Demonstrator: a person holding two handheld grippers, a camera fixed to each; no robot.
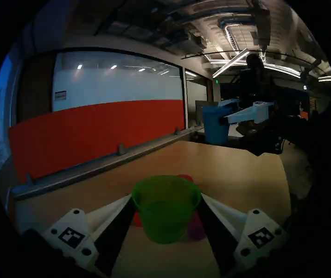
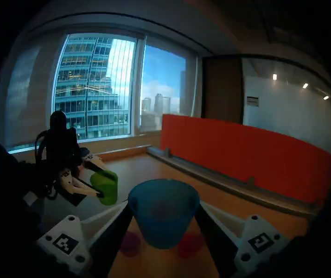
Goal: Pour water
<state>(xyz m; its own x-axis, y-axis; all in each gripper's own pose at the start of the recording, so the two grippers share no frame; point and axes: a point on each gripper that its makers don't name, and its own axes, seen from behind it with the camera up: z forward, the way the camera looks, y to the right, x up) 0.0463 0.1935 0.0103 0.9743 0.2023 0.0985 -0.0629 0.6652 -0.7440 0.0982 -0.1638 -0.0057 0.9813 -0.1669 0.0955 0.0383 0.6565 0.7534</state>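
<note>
Left gripper view: left tongs (image 1: 166, 204) pinch the green cup (image 1: 166, 220), the bench (image 1: 239, 176) below it; right tongs (image 2: 163, 208) pinch the blue cup (image 1: 214, 129), well beyond the green cup and higher — I'd bring the rims together first, then tip slowly, keeping the receiving cup level.

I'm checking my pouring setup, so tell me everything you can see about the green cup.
The green cup looks like translucent plastic and tapers from a wide open rim to a narrower base. It sits upright, gripped on both sides by the fingers of the left gripper, and appears to be raised above the wooden table. A darker band low inside may be water, but I cannot tell.
</note>
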